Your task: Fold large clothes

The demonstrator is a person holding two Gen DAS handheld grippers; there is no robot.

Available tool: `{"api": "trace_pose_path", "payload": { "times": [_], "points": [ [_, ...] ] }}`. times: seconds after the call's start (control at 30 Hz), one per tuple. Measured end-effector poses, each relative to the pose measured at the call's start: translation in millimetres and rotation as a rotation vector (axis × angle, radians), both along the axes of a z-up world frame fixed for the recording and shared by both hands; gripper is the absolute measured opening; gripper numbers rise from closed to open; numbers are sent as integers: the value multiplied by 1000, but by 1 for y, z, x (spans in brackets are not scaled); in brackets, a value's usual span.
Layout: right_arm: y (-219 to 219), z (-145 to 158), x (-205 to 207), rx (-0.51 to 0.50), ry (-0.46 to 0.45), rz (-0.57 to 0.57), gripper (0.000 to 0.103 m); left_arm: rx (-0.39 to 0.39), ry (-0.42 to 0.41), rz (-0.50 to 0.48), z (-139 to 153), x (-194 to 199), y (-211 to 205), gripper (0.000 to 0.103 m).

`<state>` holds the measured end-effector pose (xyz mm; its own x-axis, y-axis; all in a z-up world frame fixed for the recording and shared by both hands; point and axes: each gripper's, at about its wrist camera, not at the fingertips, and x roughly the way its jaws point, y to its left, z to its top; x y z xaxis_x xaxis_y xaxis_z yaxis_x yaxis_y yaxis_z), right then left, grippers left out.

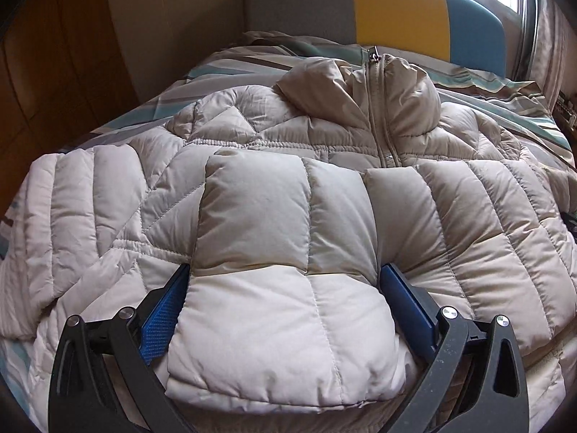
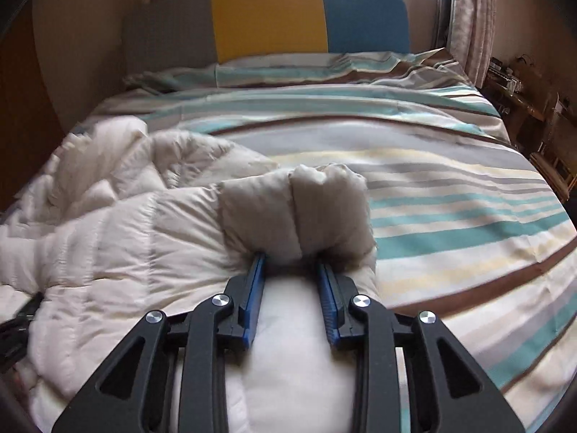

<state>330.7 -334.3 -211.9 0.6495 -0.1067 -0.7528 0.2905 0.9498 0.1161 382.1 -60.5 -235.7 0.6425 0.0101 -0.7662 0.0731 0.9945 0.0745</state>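
A beige quilted puffer jacket point(image 1: 252, 198) lies front up on the bed, its zipper point(image 1: 378, 108) and collar toward the headboard. In the left wrist view my left gripper point(image 1: 285, 269) is shut on a thick fold of the jacket's lower edge, which bulges between the blue pads point(image 1: 166, 314). In the right wrist view the jacket point(image 2: 108, 223) spreads to the left. My right gripper point(image 2: 289, 259) is shut on a bunched corner of it, and the padding puffs out beyond the fingertips point(image 2: 326, 278). Both grippers point down at the bed.
The bed cover point(image 2: 450, 180) is striped teal, grey, cream and brown. A headboard point(image 2: 270, 14) with grey, yellow and blue panels stands at the far end. A curtain point(image 2: 468, 18) and wooden furniture point(image 2: 533, 108) are on the right, a wooden wardrobe point(image 1: 54, 72) on the left.
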Motion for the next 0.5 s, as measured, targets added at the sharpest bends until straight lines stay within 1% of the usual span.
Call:
{"api": "trace_pose_path", "payload": {
  "times": [0.07,0.13,0.23,0.37,0.5],
  "points": [
    [4,9,-11,0,-9,9,32,-4,-2,0,1,-3,0,100],
    [9,12,-20,-1,-9,23,32,-2,-4,1,1,-3,-1,100],
    [15,-4,-22,-27,35,30,32,-2,-7,0,1,-4,0,100],
    [19,-16,-21,-57,28,20,33,-1,-6,0,1,-2,0,100],
    [22,-17,-21,-78,28,19,33,7,-4,0,1,-2,-2,100]
  ]
}}
